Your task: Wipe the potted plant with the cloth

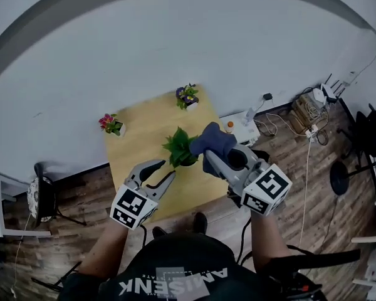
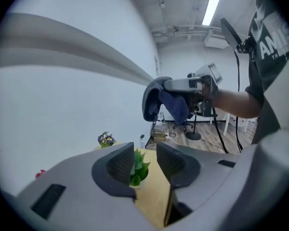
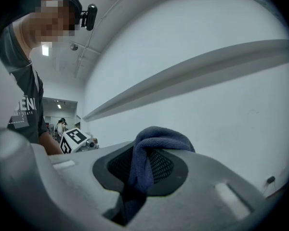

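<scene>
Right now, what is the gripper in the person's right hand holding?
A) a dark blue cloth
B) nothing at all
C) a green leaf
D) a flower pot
A: the right gripper has its jaws closed on a dark blue cloth, which bunches up over the gripper's tip.

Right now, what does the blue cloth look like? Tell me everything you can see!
The cloth is dark blue and looks soft and fuzzy, like a towel. It is bunched up, not flat. The right gripper is shut on it: a fold runs between the jaws, a hump bulges over the tips. From the head view it sits beside the potted plant; the left gripper view shows it up in the air, loose ends hanging, touching only the right gripper.
</scene>
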Demonstrator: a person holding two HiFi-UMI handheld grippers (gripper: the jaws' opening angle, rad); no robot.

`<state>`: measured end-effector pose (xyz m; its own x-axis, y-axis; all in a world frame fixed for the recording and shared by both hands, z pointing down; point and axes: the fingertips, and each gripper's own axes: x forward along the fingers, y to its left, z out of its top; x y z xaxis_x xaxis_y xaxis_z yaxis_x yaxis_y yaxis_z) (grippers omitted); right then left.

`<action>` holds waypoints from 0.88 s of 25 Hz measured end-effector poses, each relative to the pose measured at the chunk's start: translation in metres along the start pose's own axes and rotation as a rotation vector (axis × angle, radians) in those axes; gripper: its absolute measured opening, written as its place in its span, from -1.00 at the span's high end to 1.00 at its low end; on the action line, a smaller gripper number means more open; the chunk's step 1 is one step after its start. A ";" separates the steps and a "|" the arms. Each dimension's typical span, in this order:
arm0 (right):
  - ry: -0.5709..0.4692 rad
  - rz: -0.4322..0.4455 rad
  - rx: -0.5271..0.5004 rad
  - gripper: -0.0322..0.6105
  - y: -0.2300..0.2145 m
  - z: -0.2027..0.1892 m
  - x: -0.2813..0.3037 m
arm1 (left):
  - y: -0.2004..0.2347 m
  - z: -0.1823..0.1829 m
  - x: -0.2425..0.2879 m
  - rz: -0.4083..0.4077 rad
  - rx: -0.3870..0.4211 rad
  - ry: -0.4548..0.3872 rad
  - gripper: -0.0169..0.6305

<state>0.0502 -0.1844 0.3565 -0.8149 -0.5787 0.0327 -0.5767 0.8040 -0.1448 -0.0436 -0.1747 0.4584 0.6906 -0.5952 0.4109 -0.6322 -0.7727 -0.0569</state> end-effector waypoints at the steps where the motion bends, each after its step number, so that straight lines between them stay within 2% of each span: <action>1: -0.004 -0.001 -0.009 0.74 0.004 0.004 0.002 | 0.005 0.005 -0.013 0.025 -0.020 -0.032 0.52; 4: -0.020 -0.011 -0.027 0.74 0.013 0.015 0.008 | 0.026 0.018 -0.054 0.126 -0.073 -0.128 0.65; 6: -0.037 -0.021 -0.041 0.74 0.019 0.023 0.010 | 0.038 0.023 -0.079 0.185 -0.111 -0.163 0.77; 9: -0.054 -0.038 -0.060 0.74 0.028 0.036 0.013 | 0.056 0.031 -0.110 0.257 -0.173 -0.205 0.86; 12: -0.062 -0.057 -0.082 0.74 0.036 0.046 0.022 | 0.076 0.051 -0.145 0.344 -0.198 -0.292 0.93; 15: -0.073 -0.068 -0.100 0.74 0.044 0.054 0.029 | 0.088 0.067 -0.171 0.408 -0.192 -0.328 0.94; 22: -0.060 -0.108 -0.164 0.74 0.051 0.056 0.039 | 0.105 0.097 -0.198 0.512 -0.109 -0.327 0.94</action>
<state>-0.0080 -0.1739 0.2952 -0.7456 -0.6661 -0.0205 -0.6664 0.7453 0.0194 -0.2124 -0.1592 0.2828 0.3506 -0.9349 0.0548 -0.9324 -0.3539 -0.0728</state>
